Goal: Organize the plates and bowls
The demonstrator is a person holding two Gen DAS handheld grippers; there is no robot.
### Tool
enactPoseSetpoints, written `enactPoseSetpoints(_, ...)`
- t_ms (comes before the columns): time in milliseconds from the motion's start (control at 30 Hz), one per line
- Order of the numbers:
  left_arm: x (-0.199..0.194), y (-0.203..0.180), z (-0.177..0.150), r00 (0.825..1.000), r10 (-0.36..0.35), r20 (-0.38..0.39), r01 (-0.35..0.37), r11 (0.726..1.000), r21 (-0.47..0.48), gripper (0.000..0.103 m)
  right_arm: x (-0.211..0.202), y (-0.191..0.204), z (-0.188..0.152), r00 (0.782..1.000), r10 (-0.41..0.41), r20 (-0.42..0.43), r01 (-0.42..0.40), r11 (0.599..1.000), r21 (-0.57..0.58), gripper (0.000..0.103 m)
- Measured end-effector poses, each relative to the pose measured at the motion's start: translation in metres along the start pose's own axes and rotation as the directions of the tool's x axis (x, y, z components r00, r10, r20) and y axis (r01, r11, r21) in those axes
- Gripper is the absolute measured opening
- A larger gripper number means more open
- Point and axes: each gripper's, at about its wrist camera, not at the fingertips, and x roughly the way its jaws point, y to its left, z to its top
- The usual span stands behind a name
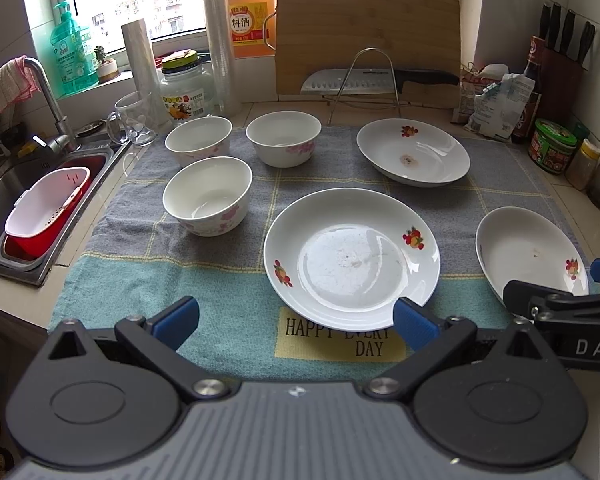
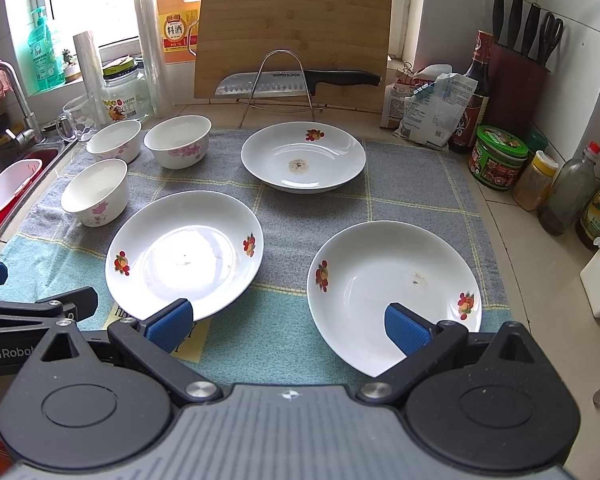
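Hovering unclenched, left tool (image 1: 296, 318), right tool (image 2: 288, 322), sauce bottles (image 2: 568, 196) right view only.

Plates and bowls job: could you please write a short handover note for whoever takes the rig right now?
Left gripper: open, empty, low over the towel near the middle plate.
Right gripper: open, empty, one finger over the near-right plate.
The third plate sits at the back, before the cutting board.
Three bowls stand separately on the towel's left side, by the sink.
Done: nothing stacked.
Left: stack the three plates and nest the three bowls.
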Motion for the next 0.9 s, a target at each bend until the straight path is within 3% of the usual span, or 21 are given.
enactPoseSetpoints(600,-0.005,-0.011,0.000,1.000,-0.009,0.010,0.009,1.000,0.010,0.102,-0.008,-0.008,-0.005,1.000,0.007,0.026,-0.007,1.000,-0.006,0.103)
enactPoseSetpoints(900,-0.010,-0.019,-0.002,0.996,-0.074,0.050,0.073,0.997,0.018,0.102,-0.015,-0.021,-0.011,0.996,0.034,0.085,-0.031,0.999,-0.032,0.103)
